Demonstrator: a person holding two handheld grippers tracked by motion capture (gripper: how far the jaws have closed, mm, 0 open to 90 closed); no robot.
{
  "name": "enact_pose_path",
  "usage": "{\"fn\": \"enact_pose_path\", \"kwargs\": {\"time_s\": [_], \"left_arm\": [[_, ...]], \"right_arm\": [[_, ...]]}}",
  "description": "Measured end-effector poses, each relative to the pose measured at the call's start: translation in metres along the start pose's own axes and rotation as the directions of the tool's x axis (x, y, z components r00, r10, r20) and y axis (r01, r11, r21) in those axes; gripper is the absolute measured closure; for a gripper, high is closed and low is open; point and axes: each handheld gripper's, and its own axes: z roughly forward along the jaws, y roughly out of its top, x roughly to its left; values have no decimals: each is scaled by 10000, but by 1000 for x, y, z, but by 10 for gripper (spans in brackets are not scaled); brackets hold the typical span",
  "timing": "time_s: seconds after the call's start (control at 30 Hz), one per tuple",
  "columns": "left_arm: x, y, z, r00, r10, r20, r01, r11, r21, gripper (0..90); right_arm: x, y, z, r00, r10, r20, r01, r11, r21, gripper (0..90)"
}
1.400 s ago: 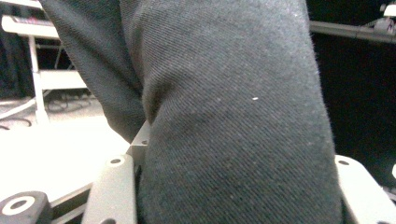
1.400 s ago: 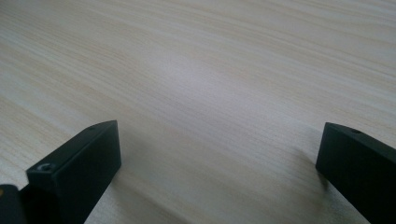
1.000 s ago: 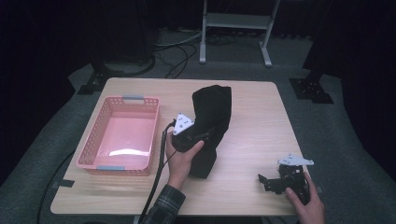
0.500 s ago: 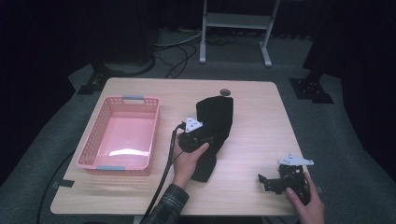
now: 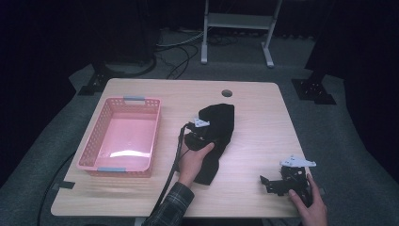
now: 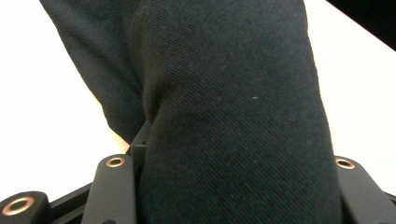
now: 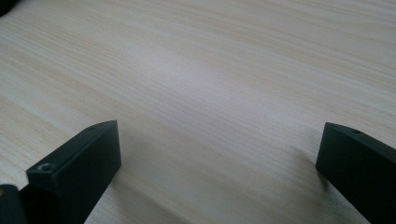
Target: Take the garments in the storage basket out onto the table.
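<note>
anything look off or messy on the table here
Nothing looks spilled or broken. The black cloth lies bunched on the table, gripped by the left gripper. The pink basket sits square, and the right gripper rests open on bare wood.

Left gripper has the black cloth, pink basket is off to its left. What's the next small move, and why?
Probably lift the black cloth a little and carry it toward the pink basket. The left gripper is shut on a bunch of it, but its tail lies on the table and the basket has a raised rim. The right gripper rests open, apart.
</note>
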Motion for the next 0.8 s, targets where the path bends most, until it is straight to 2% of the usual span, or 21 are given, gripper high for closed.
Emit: {"fn": "enact_pose_path", "kwargs": {"time_s": [0.2,0.27,0.53,0.8], "left_arm": [[0,4,5,10000,-68,-56,71,9988,484,438],[1,5,6,9997,-218,-99,224,9977,643,437],[2,11,12,9988,-439,-236,466,9903,1307,418],[3,11,15,9981,-530,-325,570,9884,1404,328]], "right_arm": [[0,0,0,10000,1,0,-1,10000,0,0],[0,0,0,10000,3,1,-3,10000,-1,0],[0,0,0,10000,7,0,-7,10000,-5,0],[0,0,0,10000,16,0,-16,10000,-6,0]]}}
